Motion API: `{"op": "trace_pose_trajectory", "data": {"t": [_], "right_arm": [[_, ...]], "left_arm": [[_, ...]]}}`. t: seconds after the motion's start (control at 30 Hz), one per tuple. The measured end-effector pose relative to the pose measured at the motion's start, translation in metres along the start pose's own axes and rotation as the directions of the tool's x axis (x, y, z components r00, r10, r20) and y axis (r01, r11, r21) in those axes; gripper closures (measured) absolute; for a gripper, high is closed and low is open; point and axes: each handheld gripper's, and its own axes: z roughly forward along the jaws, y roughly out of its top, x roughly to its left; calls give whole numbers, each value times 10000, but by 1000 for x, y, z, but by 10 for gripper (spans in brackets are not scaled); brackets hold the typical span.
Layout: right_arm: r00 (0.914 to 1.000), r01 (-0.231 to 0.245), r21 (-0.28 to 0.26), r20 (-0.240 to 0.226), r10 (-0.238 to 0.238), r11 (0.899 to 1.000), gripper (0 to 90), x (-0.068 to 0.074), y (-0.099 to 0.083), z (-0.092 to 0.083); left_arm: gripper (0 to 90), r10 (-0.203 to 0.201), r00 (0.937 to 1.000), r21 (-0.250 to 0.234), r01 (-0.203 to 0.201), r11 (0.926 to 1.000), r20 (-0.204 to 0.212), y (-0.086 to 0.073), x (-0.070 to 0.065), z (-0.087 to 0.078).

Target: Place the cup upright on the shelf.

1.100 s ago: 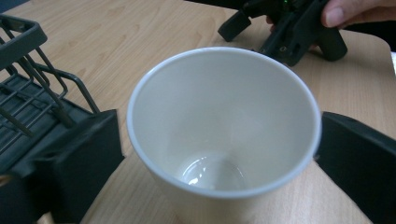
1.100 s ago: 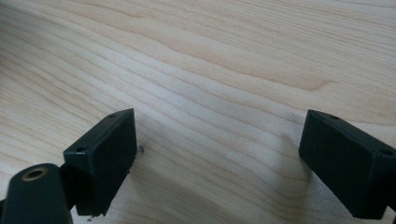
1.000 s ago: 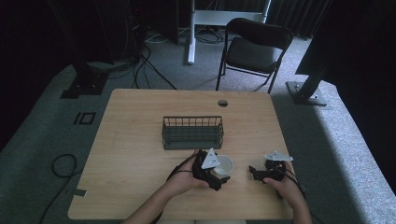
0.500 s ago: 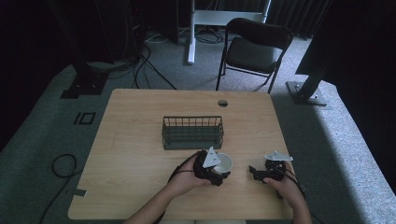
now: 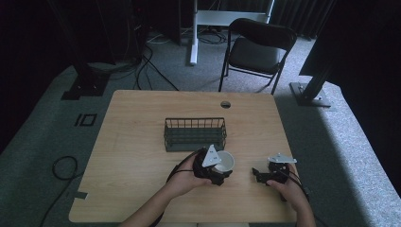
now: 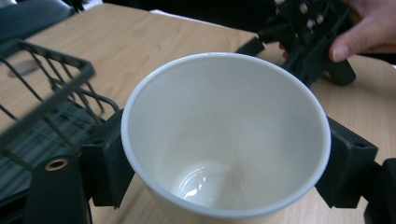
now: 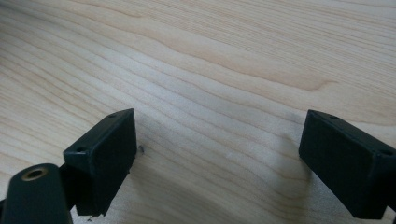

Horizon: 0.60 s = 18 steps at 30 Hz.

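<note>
Basket: a dark wire rectangular basket (image 5: 195, 134) stands at the middle of the light wooden surface (image 5: 132, 142), open side up, apparently placed to receive the cup; in the left gripper view its wire corner (image 6: 51, 88) sits just beside the held cup.

Left gripper: the left gripper (image 5: 218, 171), held in the person's left hand (image 5: 187, 174), has just been closing and now clamps a white, tapered ceramic cup.

Cup: the white cup (image 5: 223, 162) sits upright between the black jaws, just in front of the basket's right end; the left gripper view shows its empty, glossy inside (image 6: 224, 135), with jaws pressing its wall on both sides, a grip from the flanks that keeps the mouth level.

Step in hand: judged to be the start of a lift toward the basket.

Right gripper: the right gripper (image 5: 259, 175) rests low near the surface's right front, jaws spread wide with only bare wood between them (image 7: 219, 140), seemingly parked clear of the left hand's path.
</note>
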Motion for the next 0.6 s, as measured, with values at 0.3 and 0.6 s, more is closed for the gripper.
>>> {"op": "trace_pose_trajectory", "data": {"t": [0.3,0.6], "right_arm": [[10000,-7,1,1,7,10000,108,0,0,0],[10000,3,-3,5,-3,10000,108,0,0,0]], "left_arm": [[203,-200,9994,-474,186,9987,-289,17,8,-13],[203,-261,9966,-872,193,9960,-777,37,20,-25]]}}
